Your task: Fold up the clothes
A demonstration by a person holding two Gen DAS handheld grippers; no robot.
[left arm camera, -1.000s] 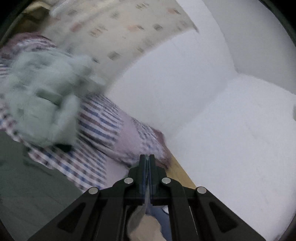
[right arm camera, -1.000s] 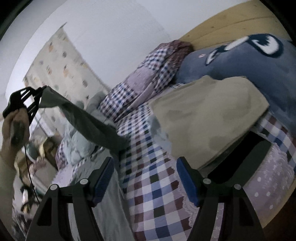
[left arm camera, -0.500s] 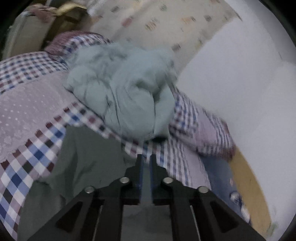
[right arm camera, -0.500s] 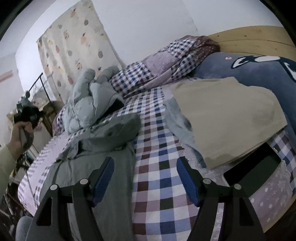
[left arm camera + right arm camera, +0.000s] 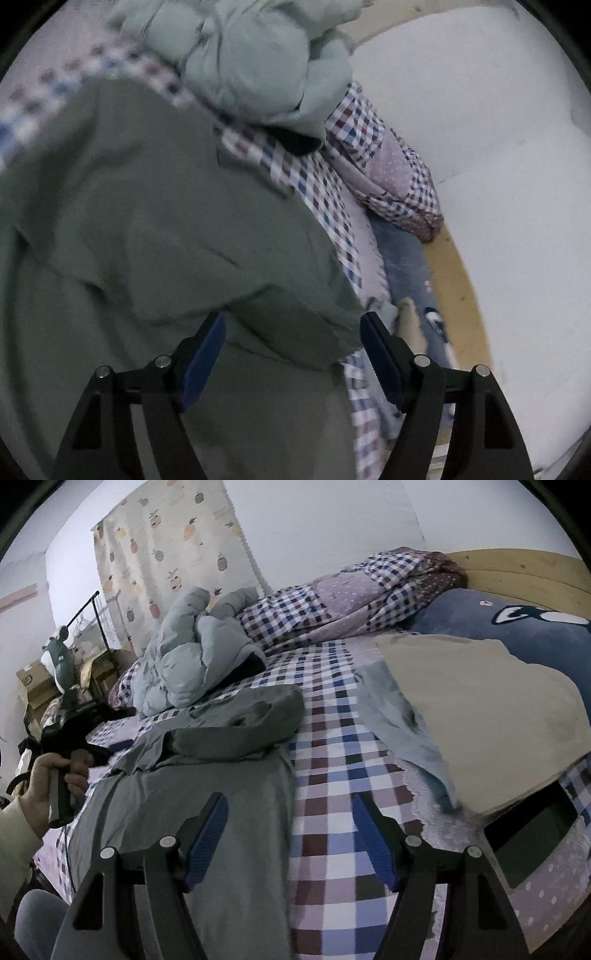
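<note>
- The left gripper [image 5: 291, 350] hangs low over the grey-green garment [image 5: 147, 229], its jaws opening, blue pads well apart; a folded ridge of the cloth lies between them but neither pad presses on it.
- The right gripper [image 5: 288, 827] has its jaws wide with nothing clamped; the near edge of the grey-green garment lies under the left-hand finger and the checked bedspread [image 5: 332, 760] under the other.
- The grey-green garment lies spread on the checked bedspread, dull olive-grey and creased, with one part doubled back over itself into a thick rumpled fold [image 5: 240, 723] at its far end.
- In the right wrist view, a hand [image 5: 55, 779] grips the left gripper's handle at the garment's left edge, with a pale sleeve below it.
- Just beyond the garment's fold sits a puffy pale blue jacket [image 5: 188, 657], heaped and crumpled.
- To the right of the garment a strip of bare checked bedspread runs open toward a beige folded cloth [image 5: 480, 716], which lies on a light blue one.
- Behind those, a rolled checked quilt [image 5: 351, 594] and a dark blue cushion [image 5: 517, 627] rest against the wooden headboard [image 5: 524, 572].
- Far left of the garment, past the bed's edge, stand cardboard boxes [image 5: 33, 683] and a clothes rack, blurred.
</note>
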